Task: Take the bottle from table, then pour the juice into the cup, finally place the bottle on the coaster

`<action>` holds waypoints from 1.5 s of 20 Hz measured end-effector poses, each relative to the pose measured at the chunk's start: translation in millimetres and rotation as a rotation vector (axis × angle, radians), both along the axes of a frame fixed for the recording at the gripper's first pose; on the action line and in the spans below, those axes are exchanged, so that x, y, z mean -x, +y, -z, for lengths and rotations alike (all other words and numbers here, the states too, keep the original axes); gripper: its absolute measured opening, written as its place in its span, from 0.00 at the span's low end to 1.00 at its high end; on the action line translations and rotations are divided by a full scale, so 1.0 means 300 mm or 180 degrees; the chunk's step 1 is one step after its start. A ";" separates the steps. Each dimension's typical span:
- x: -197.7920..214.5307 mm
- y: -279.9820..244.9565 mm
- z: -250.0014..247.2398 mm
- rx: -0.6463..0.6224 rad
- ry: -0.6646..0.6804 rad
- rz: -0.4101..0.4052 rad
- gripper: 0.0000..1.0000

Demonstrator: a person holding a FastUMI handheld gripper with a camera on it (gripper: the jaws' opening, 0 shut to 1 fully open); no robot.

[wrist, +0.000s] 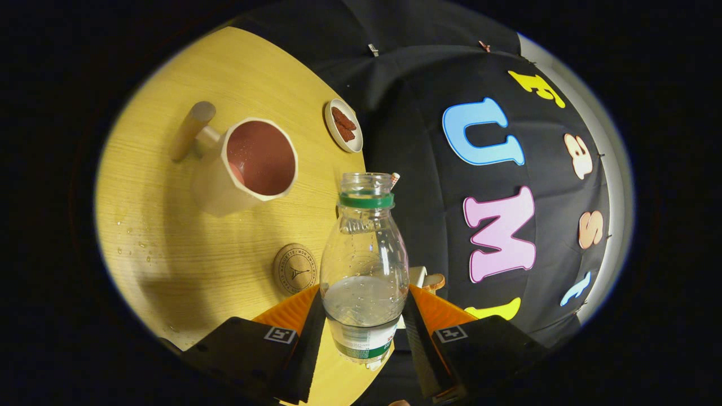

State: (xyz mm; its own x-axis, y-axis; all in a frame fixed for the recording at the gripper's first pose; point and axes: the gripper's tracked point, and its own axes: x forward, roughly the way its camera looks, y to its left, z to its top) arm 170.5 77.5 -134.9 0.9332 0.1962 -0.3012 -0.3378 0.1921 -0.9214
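In the claw (364,307), bottle (364,265) part-filled with clear liquid.

Tongs (364,316) seen from their own camera, both fingers reaching forward and converging toward the tips. Left finger (307,332) and right finger (420,332) each press flat against opposite sides of the bottle (364,265), low on its body, about level with the top of its label. Jaws held partway closed, set to the bottle's width. The grip looks even, tips level with one another. Tongs carried at a tilt, so the worktop (186,225) runs steeply slanted beyond the left finger. A square marker sits on each finger housing.
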 end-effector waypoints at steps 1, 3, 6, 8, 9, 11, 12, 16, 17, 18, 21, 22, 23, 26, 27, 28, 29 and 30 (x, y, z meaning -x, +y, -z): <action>-0.006 0.006 0.006 0.0057 -0.0011 -0.0012 0.74; -0.014 0.011 0.030 0.0126 0.0032 -0.0046 0.74; -0.019 0.029 0.038 0.0232 0.0037 -0.0110 0.74; -0.015 0.038 0.042 0.0313 -0.0002 -0.0165 0.74; -0.023 0.048 0.043 0.0361 -0.0016 -0.0195 0.74; -0.025 0.054 0.044 0.0471 -0.0044 -0.0254 0.74; -0.025 0.058 0.043 0.0524 -0.0056 -0.0278 0.73; -0.055 0.071 0.074 0.0709 -0.0032 -0.0340 0.73; -0.060 0.069 0.074 0.0746 -0.0039 -0.0346 0.73; -0.062 0.069 0.078 0.0780 -0.0038 -0.0348 0.73; -0.068 0.079 0.085 0.0874 -0.0057 -0.0387 0.73; -0.069 0.083 0.082 0.0909 -0.0077 -0.0411 0.73; -0.074 0.091 0.081 0.0943 -0.0093 -0.0432 0.73; -0.077 0.098 0.076 0.1040 -0.0138 -0.0482 0.73; -0.082 0.103 0.076 0.1070 -0.0153 -0.0501 0.73; -0.083 0.103 0.076 0.1098 -0.0162 -0.0517 0.73; -0.083 0.102 0.075 0.1122 -0.0176 -0.0531 0.74; -0.086 0.100 0.073 0.1148 -0.0189 -0.0538 0.73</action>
